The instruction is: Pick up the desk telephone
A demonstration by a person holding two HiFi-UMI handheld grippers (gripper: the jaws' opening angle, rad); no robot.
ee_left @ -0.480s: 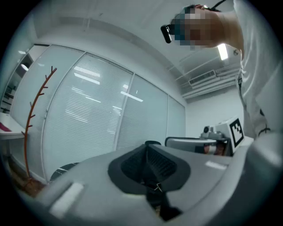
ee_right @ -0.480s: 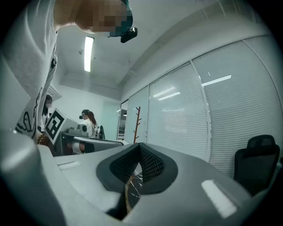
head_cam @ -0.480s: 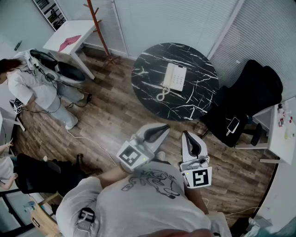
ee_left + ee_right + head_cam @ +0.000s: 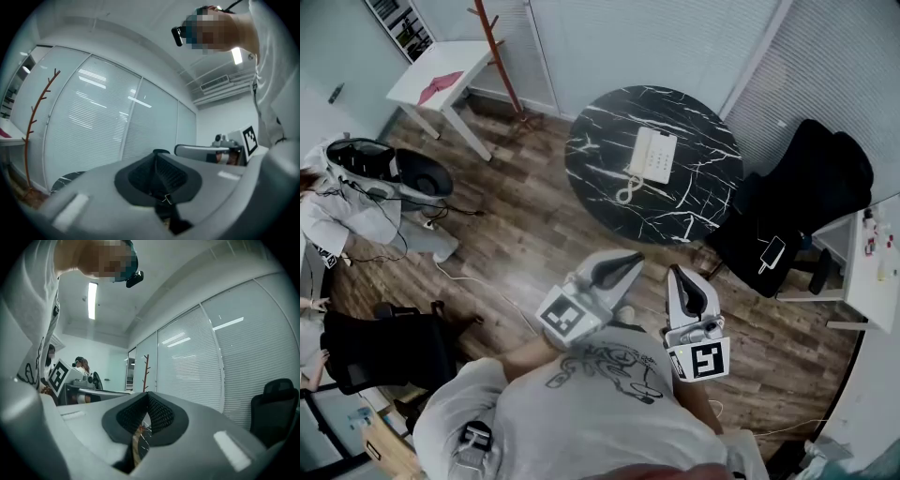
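A white desk telephone (image 4: 653, 156) with a coiled cord lies on a round black marble table (image 4: 609, 192) in the head view. My left gripper (image 4: 630, 260) and right gripper (image 4: 678, 273) hang side by side close to my chest, well short of the table. Both point level and are shut with nothing between the pads. In the left gripper view the left gripper (image 4: 156, 157) shows its black pads pressed together, and the right gripper's marker cube (image 4: 250, 139) stands to its right. The right gripper (image 4: 147, 398) likewise shows closed pads. Only a sliver of the table (image 4: 70, 178) shows there.
A black office chair (image 4: 806, 202) with a phone on its seat stands right of the table. A wooden coat stand (image 4: 497, 52) and a small white table (image 4: 441, 75) are at the back left. A person (image 4: 333, 216) and another dark chair (image 4: 380, 352) are at the left.
The person at the left has bent down and moved toward the frame edge, and the dark chair at the lower left has shifted. My grippers have not moved.
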